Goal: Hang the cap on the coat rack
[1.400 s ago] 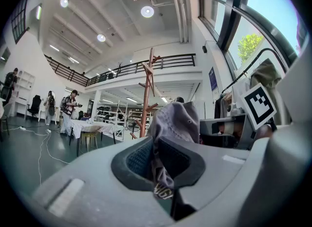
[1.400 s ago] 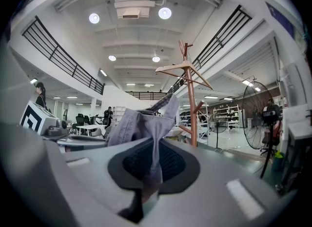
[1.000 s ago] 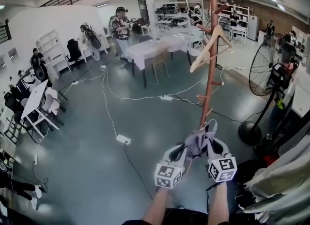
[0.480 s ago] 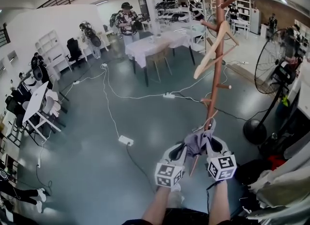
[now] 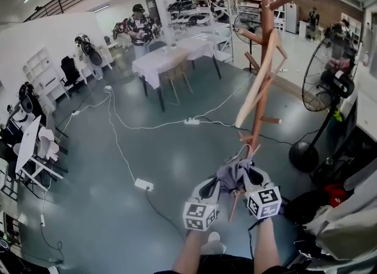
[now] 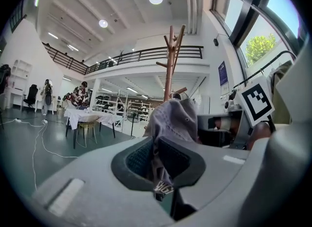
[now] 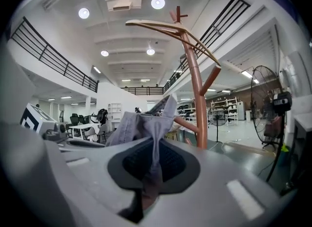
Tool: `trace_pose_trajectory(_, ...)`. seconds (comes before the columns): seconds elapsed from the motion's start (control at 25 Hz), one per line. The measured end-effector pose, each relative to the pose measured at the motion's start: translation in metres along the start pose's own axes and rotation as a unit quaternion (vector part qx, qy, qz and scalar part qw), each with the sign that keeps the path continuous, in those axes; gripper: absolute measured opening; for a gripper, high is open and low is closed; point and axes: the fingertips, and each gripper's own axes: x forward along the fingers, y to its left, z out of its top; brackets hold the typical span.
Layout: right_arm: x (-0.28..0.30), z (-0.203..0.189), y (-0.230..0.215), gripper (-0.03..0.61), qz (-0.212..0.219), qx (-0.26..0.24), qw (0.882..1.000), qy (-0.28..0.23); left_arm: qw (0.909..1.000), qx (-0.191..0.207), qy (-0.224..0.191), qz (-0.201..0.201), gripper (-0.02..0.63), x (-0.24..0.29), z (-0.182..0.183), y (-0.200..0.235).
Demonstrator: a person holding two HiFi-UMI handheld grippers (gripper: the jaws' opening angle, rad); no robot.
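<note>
A grey-lilac cap (image 5: 231, 175) hangs bunched between my two grippers, low in the head view. My left gripper (image 5: 214, 185) is shut on one edge of the cap (image 6: 173, 118), with cloth pinched between its pads. My right gripper (image 5: 247, 174) is shut on the other edge (image 7: 141, 123). The brown wooden coat rack (image 5: 263, 60) rises just beyond the cap, its pegs angled upward. A pale wooden hanger (image 5: 258, 84) hangs on it. From the right gripper view the rack pole (image 7: 193, 94) stands close behind the cap, and the hanger (image 7: 165, 26) is overhead.
A standing floor fan (image 5: 323, 84) is right of the rack. Cables and a power strip (image 5: 143, 184) lie on the grey floor to the left. A white-clothed table (image 5: 171, 52) and a standing person (image 5: 136, 28) are farther back. Clothes (image 5: 347, 220) hang at the near right.
The rack has drawn nearer and now stands taller in the head view. The hanger on it has swung to a steeper tilt. Both grippers still hold the cap.
</note>
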Motion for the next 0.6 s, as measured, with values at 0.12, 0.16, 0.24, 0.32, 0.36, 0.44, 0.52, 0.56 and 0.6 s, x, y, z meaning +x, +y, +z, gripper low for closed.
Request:
trace_pose_trajectory(0.12,0.020,-0.001,-0.004,0.021,-0.009,0.004,1.000,0.014,0.9999,-0.009,0.012,-0.006,0.043,0.013,-0.001,0.016)
trace_pose_trajectory(0.16,0.026,-0.003,-0.006,0.021,-0.011,0.004,1.000,0.020,0.9998,-0.013,0.016,-0.008,0.041,0.019,-0.003,0.021)
trace_pose_trajectory(0.24,0.038,-0.009,-0.013,0.021,-0.019,0.005,0.999,0.032,0.9994,-0.020,0.025,-0.014,0.041,0.033,-0.008,0.029)
trace_pose_trajectory(0.32,0.048,-0.012,-0.023,0.021,-0.031,0.007,0.999,0.041,0.9989,-0.026,0.031,-0.024,0.042,0.047,-0.012,0.033)
trace_pose_trajectory(0.36,0.051,-0.013,-0.028,0.021,-0.038,0.009,0.998,0.045,0.9986,-0.029,0.033,-0.030,0.043,0.054,-0.014,0.033)
trace_pose_trajectory(0.44,0.054,-0.018,-0.037,0.021,-0.052,0.019,0.997,0.051,0.9978,-0.034,0.040,-0.041,0.043,0.065,-0.017,0.034)
trace_pose_trajectory(0.52,0.054,-0.024,-0.046,0.021,-0.067,0.027,0.996,0.059,0.9967,-0.036,0.049,-0.054,0.043,0.075,-0.022,0.033)
trace_pose_trajectory(0.56,0.053,-0.027,-0.051,0.021,-0.074,0.029,0.995,0.065,0.9960,-0.037,0.054,-0.062,0.042,0.080,-0.026,0.030)
trace_pose_trajectory(0.6,0.052,-0.031,-0.057,0.021,-0.082,0.031,0.994,0.071,0.9951,-0.038,0.059,-0.070,0.043,0.085,-0.030,0.027)
